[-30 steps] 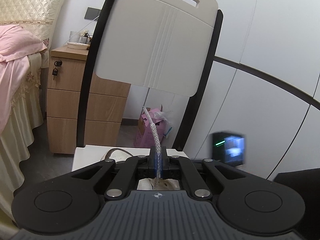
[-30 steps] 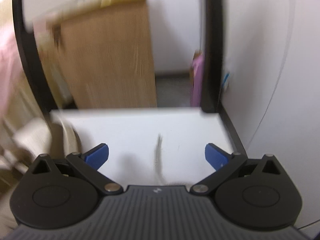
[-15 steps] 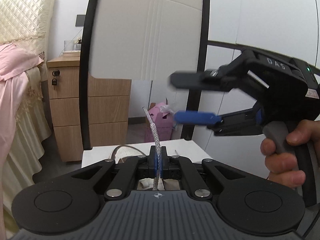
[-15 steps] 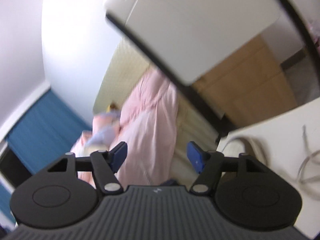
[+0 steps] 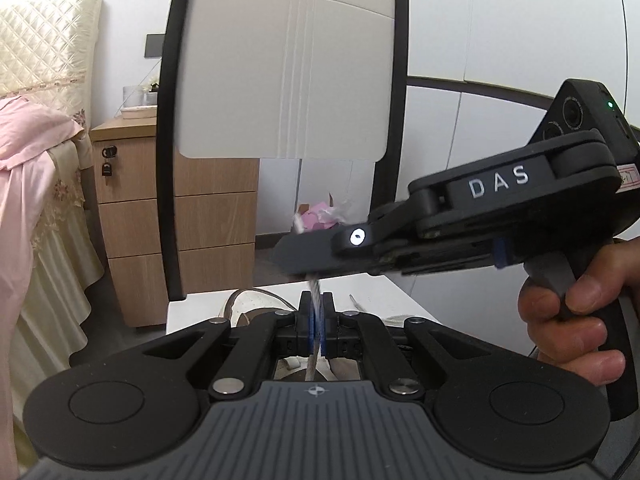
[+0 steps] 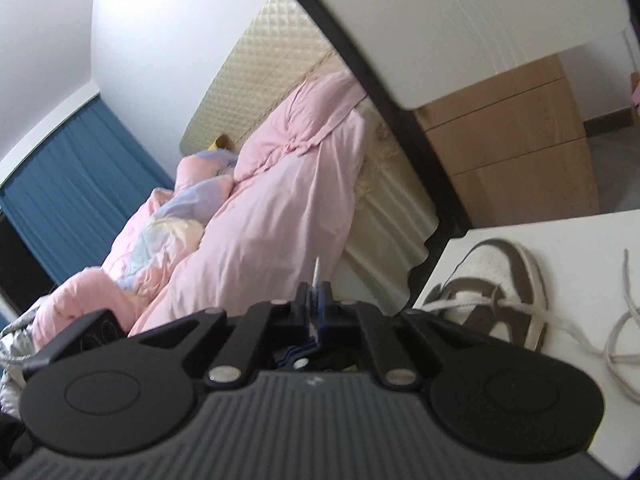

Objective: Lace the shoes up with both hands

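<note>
- Left claw (image 5: 316, 322) points forward and a little downward over the white bench (image 5: 384, 292), its blue pads pressed together on the pale braided shoelace (image 5: 315, 292), which rises upright out of the pinch.
- Right claw (image 5: 298, 258) reaches in from the right, lying nearly level across the left wrist view; a bare hand (image 5: 576, 316) wraps its grip, fingers curled round the handle.
- Its jaws have just been closing and now stand pressed together on the same shoelace, just above the left claw's pinch.
- In the right wrist view the lace's stiff tip (image 6: 317, 270) sticks out a short way past the closed pads of the right claw (image 6: 316, 300).
- A white and brown shoe (image 6: 496, 280) lies on the bench beyond and below the left claw; lace runs across it, and a slack length trails in loops toward the bench's right side.
- Bench edges: the far edge lies just behind the shoe's toe, and the shoe sits close to the left edge.
- Close behind the bench stands a white panel in a black frame (image 5: 288, 68); farther off are a wooden drawer cabinet (image 5: 176, 220) and a bed with pink bedding (image 6: 260, 200) to the left.
- Bare bench shows to the right of the shoe apart from the loose lace.
</note>
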The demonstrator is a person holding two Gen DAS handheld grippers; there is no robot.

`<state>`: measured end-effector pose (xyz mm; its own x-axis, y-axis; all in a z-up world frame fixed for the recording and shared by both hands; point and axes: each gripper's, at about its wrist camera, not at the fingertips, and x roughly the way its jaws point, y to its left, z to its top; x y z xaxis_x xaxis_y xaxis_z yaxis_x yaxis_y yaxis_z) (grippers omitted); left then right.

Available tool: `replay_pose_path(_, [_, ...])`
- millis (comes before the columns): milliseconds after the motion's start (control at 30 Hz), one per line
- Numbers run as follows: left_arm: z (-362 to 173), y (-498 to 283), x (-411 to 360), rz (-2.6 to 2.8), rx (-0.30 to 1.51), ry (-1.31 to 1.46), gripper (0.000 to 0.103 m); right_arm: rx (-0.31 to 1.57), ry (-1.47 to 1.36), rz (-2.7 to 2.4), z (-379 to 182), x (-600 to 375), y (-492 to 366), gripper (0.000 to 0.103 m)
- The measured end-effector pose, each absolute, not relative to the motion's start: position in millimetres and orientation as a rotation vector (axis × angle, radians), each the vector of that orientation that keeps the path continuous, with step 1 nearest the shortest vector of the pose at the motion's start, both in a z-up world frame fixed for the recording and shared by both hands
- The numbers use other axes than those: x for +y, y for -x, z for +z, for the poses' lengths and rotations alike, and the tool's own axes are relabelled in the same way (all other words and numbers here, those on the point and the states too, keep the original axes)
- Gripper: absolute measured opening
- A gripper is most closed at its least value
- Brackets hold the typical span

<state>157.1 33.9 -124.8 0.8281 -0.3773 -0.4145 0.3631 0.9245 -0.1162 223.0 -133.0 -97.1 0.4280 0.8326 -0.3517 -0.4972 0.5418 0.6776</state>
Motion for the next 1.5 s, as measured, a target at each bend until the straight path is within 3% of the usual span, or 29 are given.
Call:
replay_pose_path(100, [-126.2, -159.0, 41.7, -0.401, 0.482, 0.085, 0.006, 0.685, -0.493, 0.831, -90.0, -140.4, -224.6, 0.004])
replay_pose_path(167, [-125.7, -158.5, 49.2, -0.411, 0.488, 0.125, 0.011, 0.644, -0.404, 0.795, -84.2, -141.4, -223.3, 0.004])
replay_pose_path(233, [-124.7, -157.6, 59.3, -0.42, 0.49, 0.172, 0.023, 0.602, -0.332, 0.77, -80.7, -142.8, -221.7, 0.004])
replay_pose_path(300, [-123.4, -157.3, 69.1, -0.43, 0.483, 0.224, 0.026, 0.574, -0.243, 0.739, -78.8, -140.9, -220.2, 0.004])
replay_pose_path(467, [-122.9, -162.4, 95.4, -0.474, 0.474, 0.439, 0.026, 0.495, 0.169, 0.71, -84.8, -112.7, -198.2, 0.004])
replay_pose_path(833, [-131.7, -176.8, 112.1, -0.536, 0.514, 0.676, 0.025, 0.484, 0.336, 0.845, -97.4, -85.7, -171.0, 0.004])
replay_pose_path(900, [-133.5, -178.1, 114.1, -0.538, 0.523, 0.687, 0.024, 0.483, 0.339, 0.854, -97.2, -85.7, -169.2, 0.004])
replay_pose_path(1033, [-137.3, -179.8, 118.4, -0.549, 0.538, 0.721, 0.006, 0.474, 0.345, 0.863, -95.8, -85.0, -169.4, 0.004])
replay_pose_path(1200, [-143.4, -182.8, 127.3, -0.542, 0.551, 0.798, 0.003, 0.458, 0.328, 0.872, -94.0, -86.3, -167.9, 0.005])
replay_pose_path(1333, [-146.7, -183.8, 139.2, -0.514, 0.52, 0.887, 0.003, 0.492, 0.23, 0.858, -92.9, -96.7, -173.4, 0.016])
replay_pose_path(1500, [-152.1, -183.6, 162.8, -0.485, 0.438, 1.053, 0.003, 0.639, -0.371, 0.926, -93.3, -138.5, -204.3, 0.021])
